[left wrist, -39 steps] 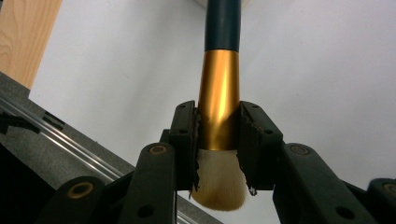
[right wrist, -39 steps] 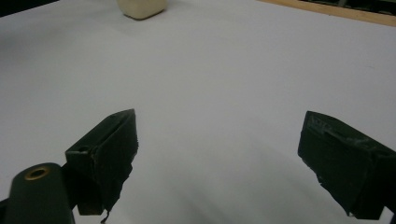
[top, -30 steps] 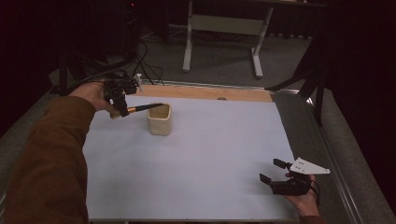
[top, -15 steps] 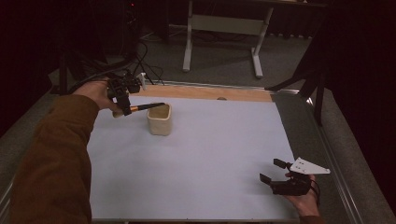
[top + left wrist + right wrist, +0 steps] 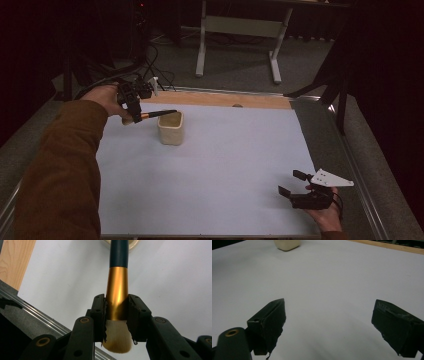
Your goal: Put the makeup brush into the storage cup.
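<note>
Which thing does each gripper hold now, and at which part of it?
The left gripper holds a makeup brush by its gold collar, just above the bristles, its dark handle pointing toward the cup. The right gripper is open and holds nothing.

White table cover [image 5: 225,170]; wooden strip [image 5: 220,99]; grey frame legs [image 5: 202,45], perhaps a desk's.
</note>
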`<move>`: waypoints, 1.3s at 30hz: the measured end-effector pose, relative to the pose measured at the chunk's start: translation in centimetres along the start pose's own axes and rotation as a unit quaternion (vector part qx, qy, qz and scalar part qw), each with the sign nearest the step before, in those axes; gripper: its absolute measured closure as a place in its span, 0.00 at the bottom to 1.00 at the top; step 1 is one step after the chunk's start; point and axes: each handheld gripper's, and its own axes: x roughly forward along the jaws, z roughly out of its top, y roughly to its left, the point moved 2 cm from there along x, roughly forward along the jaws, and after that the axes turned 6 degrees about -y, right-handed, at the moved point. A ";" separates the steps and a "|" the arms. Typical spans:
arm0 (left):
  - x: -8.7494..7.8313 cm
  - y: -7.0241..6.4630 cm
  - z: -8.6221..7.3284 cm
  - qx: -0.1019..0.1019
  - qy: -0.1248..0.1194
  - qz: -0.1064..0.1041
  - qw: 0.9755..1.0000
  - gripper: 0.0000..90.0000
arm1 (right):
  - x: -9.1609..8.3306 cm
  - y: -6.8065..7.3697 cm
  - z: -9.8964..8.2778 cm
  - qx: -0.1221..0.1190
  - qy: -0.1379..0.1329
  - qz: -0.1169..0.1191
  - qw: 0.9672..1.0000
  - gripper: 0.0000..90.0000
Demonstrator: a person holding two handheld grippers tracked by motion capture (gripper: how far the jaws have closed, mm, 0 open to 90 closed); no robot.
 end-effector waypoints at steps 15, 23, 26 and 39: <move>0.0 0.0 0.6 0.002 0.009 0.009 1.000 0.77 | 0.1 -0.1 0.1 -0.002 -0.002 0.003 1.000 0.13; 0.2 -0.1 1.0 0.007 0.019 0.014 1.000 0.77 | 0.2 -0.2 0.1 -0.002 -0.001 0.003 1.000 0.13; 0.3 -0.1 0.9 0.005 0.023 0.014 1.000 0.77 | 0.2 -0.1 0.1 -0.002 0.000 0.005 1.000 0.13; 0.6 -0.1 1.2 0.004 0.023 0.009 1.000 0.77 | 0.1 -0.1 0.1 -0.004 0.000 0.004 1.000 0.13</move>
